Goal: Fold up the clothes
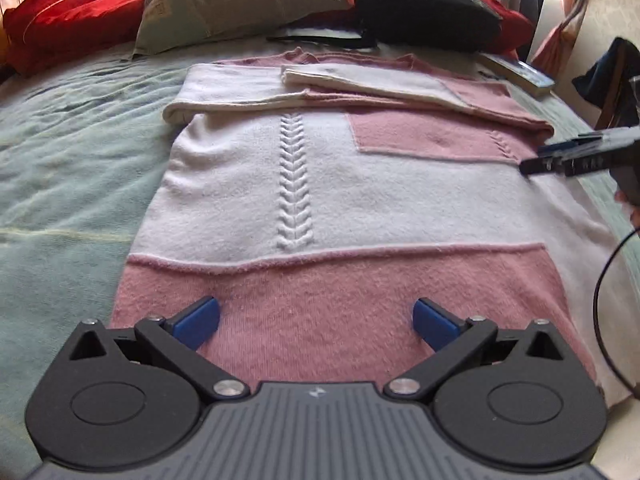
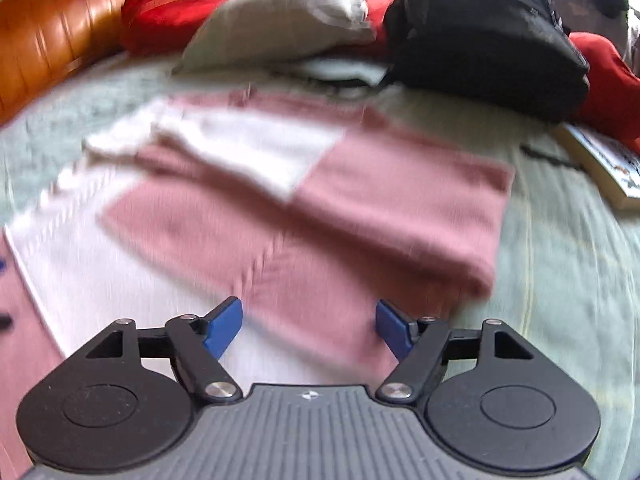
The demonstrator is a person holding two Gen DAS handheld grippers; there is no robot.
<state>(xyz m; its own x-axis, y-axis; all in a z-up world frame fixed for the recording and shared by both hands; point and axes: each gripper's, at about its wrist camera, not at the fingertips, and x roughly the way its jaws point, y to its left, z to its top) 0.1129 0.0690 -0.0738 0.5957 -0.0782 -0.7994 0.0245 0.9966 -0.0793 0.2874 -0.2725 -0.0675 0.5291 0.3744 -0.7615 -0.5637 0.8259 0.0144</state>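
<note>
My left claw [image 1: 316,322] stands wide open with nothing between its blue pads, hanging over the pink hem band of the sweater [image 1: 320,184]. My right claw [image 2: 309,326] is open too, a bit less wide, and empty; its view is blurred, but the pads sit over the pink patch on the sweater's right side, clear of the cloth as far as I can judge.

The sweater, pink and white with a cable braid down the middle, lies flat on the bed [image 1: 68,160] with its hem toward me and its collar toward the pillows. Both sleeves already lie folded across the chest, so I judge the step in hand is bringing the hem up toward the shoulders. To do it well I would pinch the two hem corners at matching spots, each claw taking both layers, lift just enough to clear the body, and carry the hem evenly so the fold runs straight across.

There is open bedspread along the left edge of the bed. On the right a book [image 1: 520,72] lies near the bed's edge just beyond the shoulder, and a black bag [image 1: 424,4], a grey pillow [image 1: 224,4] and red cushions [image 1: 68,16] crowd the head end, near the collar. I would stop the hem short of them.
</note>
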